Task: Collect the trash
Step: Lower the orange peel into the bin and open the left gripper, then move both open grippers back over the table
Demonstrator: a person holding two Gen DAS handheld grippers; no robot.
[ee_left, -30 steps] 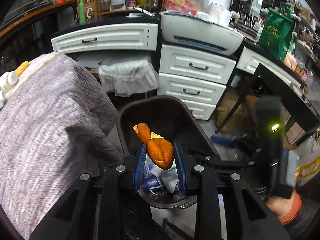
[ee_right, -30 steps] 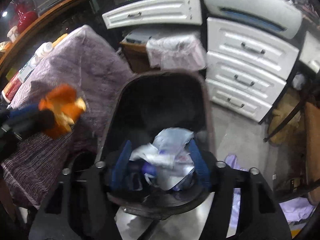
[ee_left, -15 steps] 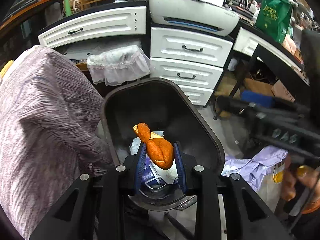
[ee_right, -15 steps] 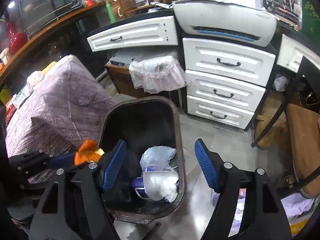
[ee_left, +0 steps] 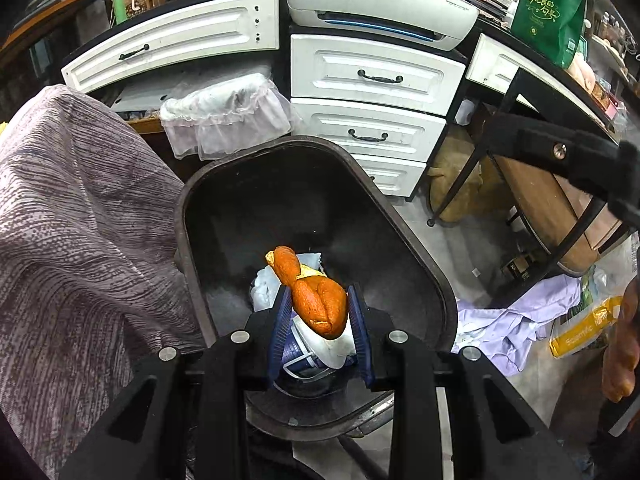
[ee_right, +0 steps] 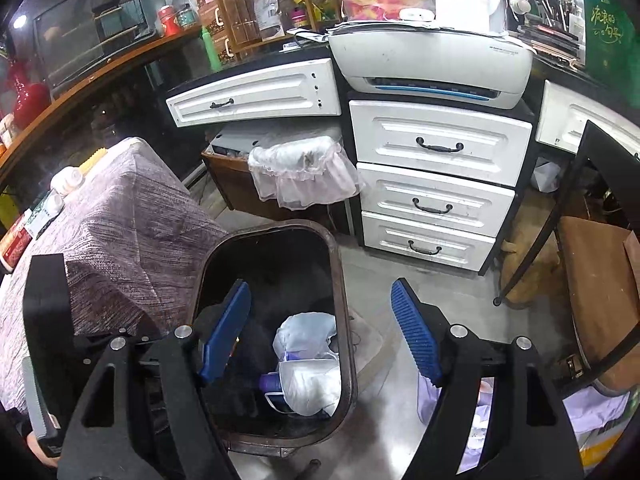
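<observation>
An orange peel-like scrap is clamped between the blue pads of my left gripper, which is shut on it and hangs over the mouth of the black bin. Below the scrap, white masks and a crumpled plastic bag lie inside the bin. In the right wrist view, my right gripper is open wide above the same bin, and nothing sits between its pads. The white trash rests at the bin's bottom, apart from the pads.
A table under a purple-grey cloth presses against the bin's left side. White drawers with a printer on top stand behind. A small bag-lined basket is at the back. A lilac cloth lies on the floor to the right.
My right gripper opened, let the white trash fall into the bin, and drew up and back. My left gripper sank towards the bin's mouth, still holding the orange scrap.
</observation>
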